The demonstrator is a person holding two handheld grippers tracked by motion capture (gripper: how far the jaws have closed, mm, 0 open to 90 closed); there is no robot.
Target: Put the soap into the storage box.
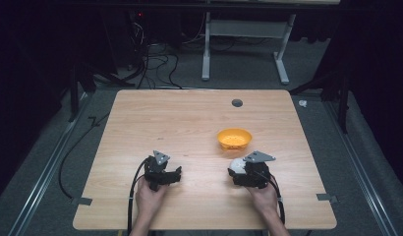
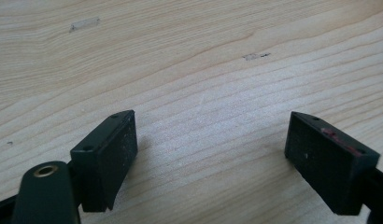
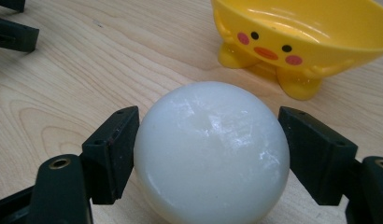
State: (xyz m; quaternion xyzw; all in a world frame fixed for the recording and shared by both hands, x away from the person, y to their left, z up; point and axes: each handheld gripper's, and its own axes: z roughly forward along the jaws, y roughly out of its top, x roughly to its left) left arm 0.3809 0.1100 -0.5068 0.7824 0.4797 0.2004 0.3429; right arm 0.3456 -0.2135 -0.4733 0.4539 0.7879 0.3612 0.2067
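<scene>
Resting low near the front edge of the wooden desk [image 1: 140, 118], both grippers are held by the person's hands. Left gripper [image 2: 210, 149] is spread wide with bare wood between its jaws. Right gripper [image 3: 208, 154] brackets a white ball [image 3: 212, 151]: left jaw touching it, right jaw looks a hair off, hard to tell, so grasp is unconfirmed. Ball sits just in front of a yellow duck-faced bowl [image 3: 292, 37], apart from it; in the high view the bowl [image 1: 234, 139] stands right of desk centre.
</scene>
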